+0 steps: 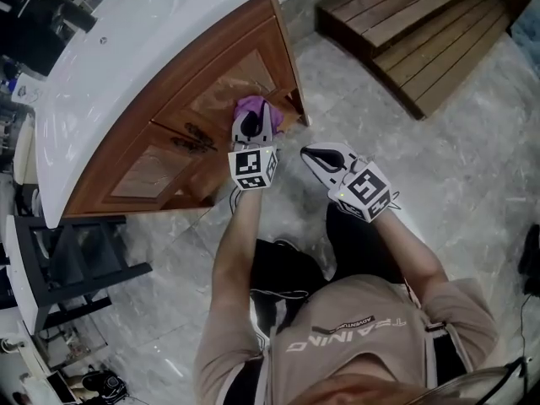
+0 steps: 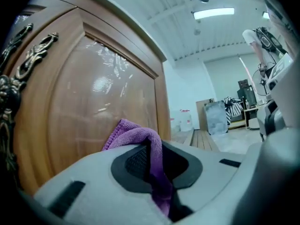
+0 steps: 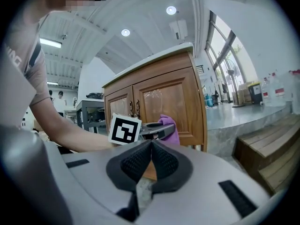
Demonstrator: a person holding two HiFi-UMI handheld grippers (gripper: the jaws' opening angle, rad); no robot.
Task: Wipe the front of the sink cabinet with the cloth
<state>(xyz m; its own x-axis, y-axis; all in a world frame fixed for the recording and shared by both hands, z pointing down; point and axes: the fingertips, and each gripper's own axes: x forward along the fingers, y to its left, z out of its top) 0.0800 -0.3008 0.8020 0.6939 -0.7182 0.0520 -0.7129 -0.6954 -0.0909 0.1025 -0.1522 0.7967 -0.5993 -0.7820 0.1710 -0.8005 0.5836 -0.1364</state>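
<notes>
I am crouching in front of the cabinet (image 1: 211, 83), facing its two wooden doors under the white top (image 1: 126, 49). I am holding my left gripper (image 1: 256, 115) up to the cabinet's right-hand door, low down and close to the cabinet's right edge. Its jaws are clamping a purple cloth (image 2: 140, 137): a fold of it is running down between the two pads, and the rest is bunching out ahead of the tips. That bunch is lying against the glossy panel of the right door (image 2: 103, 93), below and to the right of the cabinet's dark metal handles (image 1: 192, 137), which sit where the two doors meet.

I am carrying my right gripper (image 1: 310, 153) off the cabinet, just out from its right front corner and above the grey stone floor (image 1: 472, 167). It is pointing back toward the cabinet front, so its own view is showing both doors, the marker cube of the left gripper and the purple cloth in front of the right door. Its jaws are closed, with the pads meeting at their tips and nothing caught between them.

Wooden steps (image 1: 422, 32) are lying on the floor to the right of the cabinet, well apart from it. A dark stand (image 1: 67, 260) is standing off the cabinet's left end.
</notes>
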